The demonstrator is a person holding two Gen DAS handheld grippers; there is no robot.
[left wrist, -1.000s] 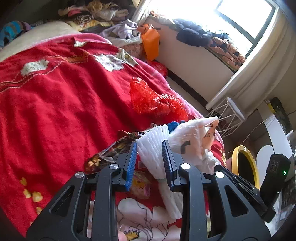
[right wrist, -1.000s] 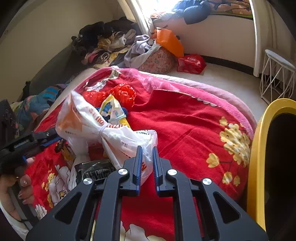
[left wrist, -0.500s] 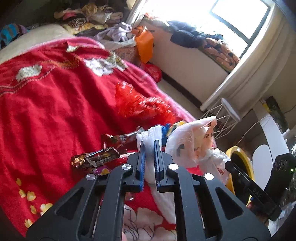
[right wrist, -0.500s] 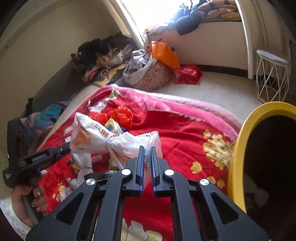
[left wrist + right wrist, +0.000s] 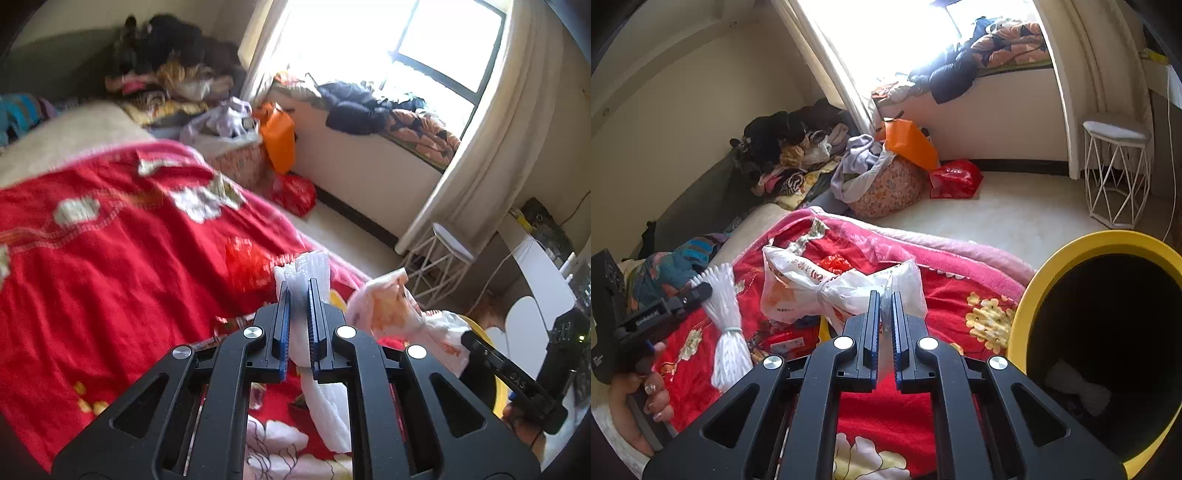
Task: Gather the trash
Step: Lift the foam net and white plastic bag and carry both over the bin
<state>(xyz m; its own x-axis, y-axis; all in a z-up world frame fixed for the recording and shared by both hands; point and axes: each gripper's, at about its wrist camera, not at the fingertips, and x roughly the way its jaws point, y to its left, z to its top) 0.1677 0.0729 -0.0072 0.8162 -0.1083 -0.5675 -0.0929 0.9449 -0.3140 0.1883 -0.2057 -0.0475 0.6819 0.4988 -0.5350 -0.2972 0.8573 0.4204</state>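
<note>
My left gripper [image 5: 298, 286] is shut on a white foam net sleeve [image 5: 308, 269], lifted above the red blanket [image 5: 110, 266]. The sleeve [image 5: 726, 321] hangs from that gripper [image 5: 701, 291] at the left of the right wrist view. My right gripper [image 5: 885, 297] is shut on a tied white plastic bag [image 5: 827, 288] with red print, held up over the bed. That bag [image 5: 391, 310] and the right gripper's fingers [image 5: 495, 362] show at the right of the left wrist view. A yellow-rimmed bin [image 5: 1100, 332] with a dark inside stands just right of the right gripper.
Snack wrappers [image 5: 783, 343] and a crumpled red bag [image 5: 247, 258] lie on the blanket. Beyond the bed are a clothes pile [image 5: 790, 158], an orange bag [image 5: 912, 144], a red bag [image 5: 955, 179] on the floor and a white wire stool [image 5: 1117, 181].
The left gripper closed on the foam sleeve and lifted it off the blanket. The right gripper rose with the white bag and moved toward the yellow bin, which now fills more of its view.
</note>
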